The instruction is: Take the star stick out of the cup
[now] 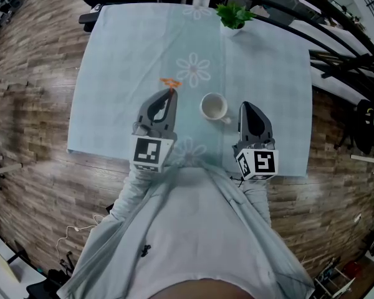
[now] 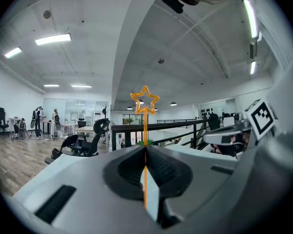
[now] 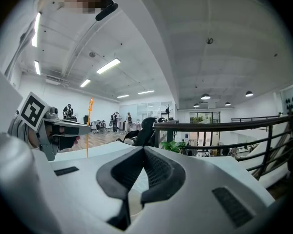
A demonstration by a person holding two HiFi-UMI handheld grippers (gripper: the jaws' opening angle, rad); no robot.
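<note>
With the left gripper (image 1: 171,93) clamped on the orange star stick (image 2: 145,112), clear of the white cup (image 1: 214,107), and the right gripper (image 1: 245,106) closed on nothing, any tilt could make the thin stick pivot or slip free.

Grey left gripper (image 1: 172,92) and right gripper (image 1: 244,106) each carry 1 black-and-white marker cube (image 1: 151,152); pale sleeves (image 1: 132,189).

A table (image 1: 112,73) stands on a wood floor (image 1: 31,117), covered by a pale flowered cloth (image 1: 271,73). A white cup (image 1: 213,106) sits near its middle and a potted plant (image 1: 235,15) at its far edge.
</note>
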